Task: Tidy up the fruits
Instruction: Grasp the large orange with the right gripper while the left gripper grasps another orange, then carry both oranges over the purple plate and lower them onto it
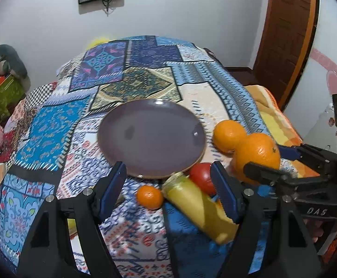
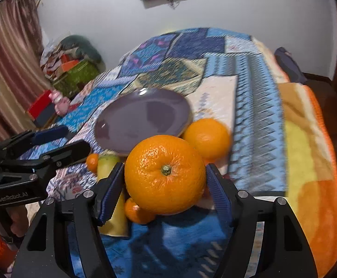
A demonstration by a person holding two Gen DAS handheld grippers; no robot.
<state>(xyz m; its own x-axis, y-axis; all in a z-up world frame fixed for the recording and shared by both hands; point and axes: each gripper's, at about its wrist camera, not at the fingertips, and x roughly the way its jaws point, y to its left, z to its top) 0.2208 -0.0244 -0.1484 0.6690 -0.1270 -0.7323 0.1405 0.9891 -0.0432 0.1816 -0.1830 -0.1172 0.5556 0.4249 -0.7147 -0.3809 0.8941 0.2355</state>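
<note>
The left claw (image 1: 168, 190) hangs released over a small mandarin (image 1: 150, 197) and a smooth yellow fruit (image 1: 198, 206) on the patterned bed cover (image 1: 52, 127). Right of them, the right claw (image 2: 163, 183) flanks a large dimpled orange (image 2: 165, 173); whether it grips, I cannot tell. Squeeze evenly before carrying it to the glossy purple plate (image 2: 122, 120), which is near, on the far side.
</note>
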